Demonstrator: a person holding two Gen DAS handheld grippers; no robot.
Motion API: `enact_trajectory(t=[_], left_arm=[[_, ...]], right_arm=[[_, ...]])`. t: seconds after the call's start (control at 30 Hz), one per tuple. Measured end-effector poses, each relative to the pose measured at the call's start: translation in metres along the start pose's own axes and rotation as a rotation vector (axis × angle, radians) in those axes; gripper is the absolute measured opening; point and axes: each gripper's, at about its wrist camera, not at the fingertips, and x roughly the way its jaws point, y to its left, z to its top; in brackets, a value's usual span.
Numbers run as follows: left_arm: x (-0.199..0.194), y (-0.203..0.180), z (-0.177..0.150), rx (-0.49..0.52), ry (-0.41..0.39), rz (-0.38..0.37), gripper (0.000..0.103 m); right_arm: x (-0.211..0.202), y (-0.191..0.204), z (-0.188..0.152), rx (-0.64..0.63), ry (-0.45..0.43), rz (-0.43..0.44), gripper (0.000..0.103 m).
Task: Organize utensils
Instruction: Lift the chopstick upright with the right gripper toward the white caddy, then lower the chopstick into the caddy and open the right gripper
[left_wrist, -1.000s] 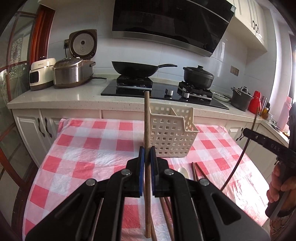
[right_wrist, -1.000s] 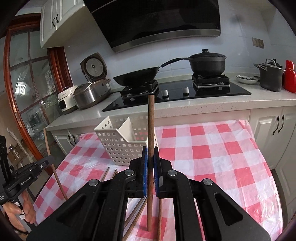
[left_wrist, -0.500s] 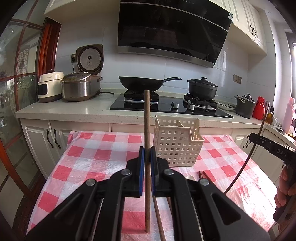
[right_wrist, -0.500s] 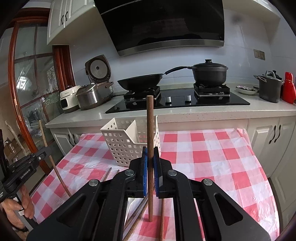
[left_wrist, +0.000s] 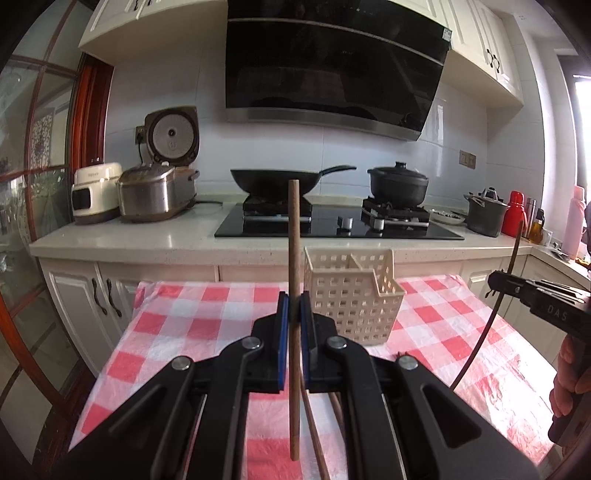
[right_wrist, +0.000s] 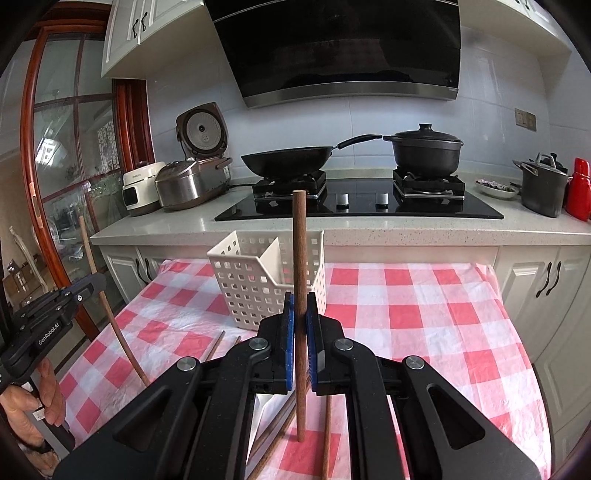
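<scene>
Over the checked bench (left_wrist: 192, 314), each gripper has its blue-padded jaws closed tight on one wooden chopstick. The left gripper (left_wrist: 291, 314) clamps its chopstick (left_wrist: 293, 240) about midway along, the stick standing near upright, top end level with the stove behind, lower end hanging free above the cloth. The right gripper (right_wrist: 300, 317) pinches the second chopstick (right_wrist: 300, 240) the same way, long axis vertical, lower tip close over a red square. A white basket (left_wrist: 354, 295) stands on the cloth just beyond both sticks, and loose chopsticks (right_wrist: 327, 435) lie flat beneath the jaws. Compared with a second ago, both grippers sit higher and farther back, showing more hood and cabinets; the grips have not changed.
</scene>
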Motion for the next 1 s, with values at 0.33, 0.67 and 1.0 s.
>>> enact_trajectory(t=[0.33,0.67,1.0], left_arm=[[0.036,-0.003,0.072,-0.029,-0.091,-0.041,0.006],[0.083,-0.026,0.166,-0.054,-0.205,-0.058,0.006],[0.185,-0.031,0.148,-0.104,-0.043,0.02,0.006]], right_arm=[[0.025,0.0,0.065,-0.013,-0.063,-0.003,0.009],[0.062,0.007,0.144,0.021,-0.181,0.003,0.009],[0.153,0.001,0.143,0.057,-0.02,-0.059,0.009]])
